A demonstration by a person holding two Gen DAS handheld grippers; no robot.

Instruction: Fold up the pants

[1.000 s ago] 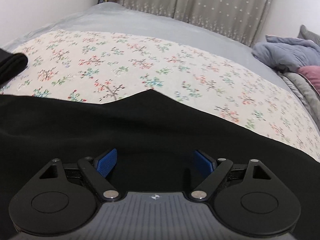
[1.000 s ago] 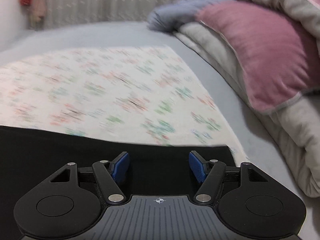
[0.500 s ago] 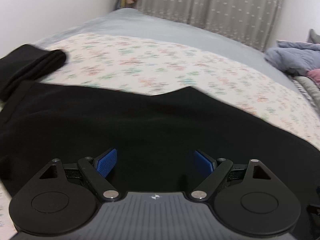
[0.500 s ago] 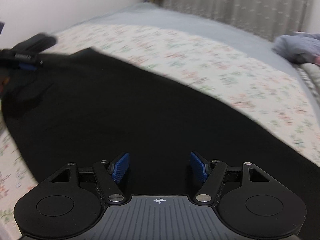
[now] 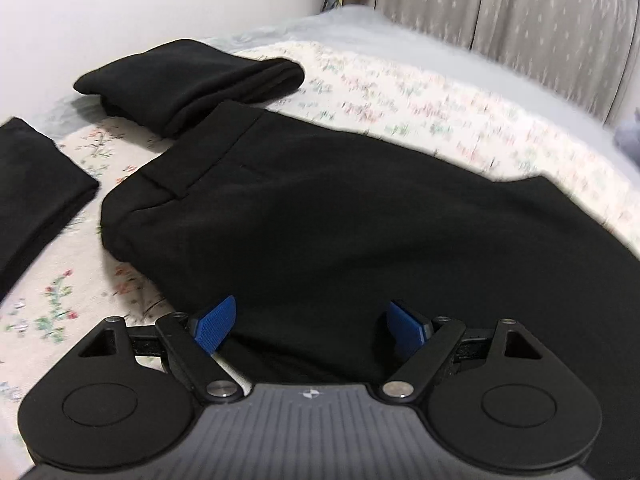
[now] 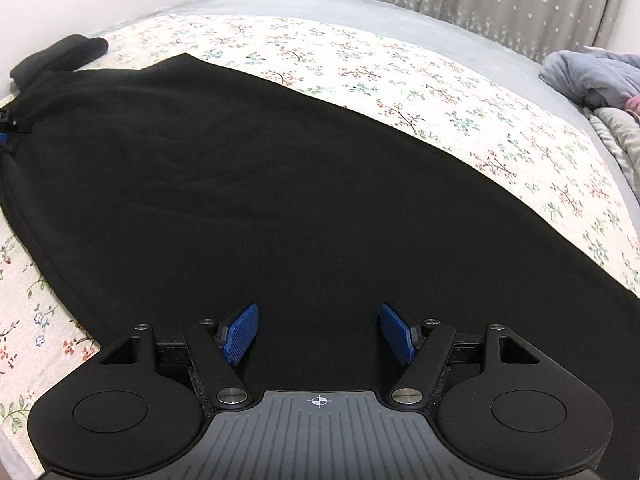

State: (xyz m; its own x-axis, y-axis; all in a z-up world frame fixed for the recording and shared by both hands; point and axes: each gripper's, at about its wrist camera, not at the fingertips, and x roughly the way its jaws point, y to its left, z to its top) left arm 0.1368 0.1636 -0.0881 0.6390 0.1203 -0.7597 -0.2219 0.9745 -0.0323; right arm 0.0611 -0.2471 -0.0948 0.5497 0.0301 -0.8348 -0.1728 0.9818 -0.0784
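Black pants lie flat on a floral sheet, with the waistband toward the left. My left gripper is open and empty, just above the pants near their near edge at the waist end. My right gripper is open and empty over the middle of the same pants. A bit of the left gripper shows at the left edge of the right wrist view.
Two folded black garments lie at the left: one beyond the waistband, one at the far left. A grey-blue blanket and bedding are heaped at the right. A curtain hangs behind the bed.
Both grippers have swung left along the pants. The left view now shows the waistband and folded garments. The right view has left the pillows and now looks over the pants' middle. Both stay open.
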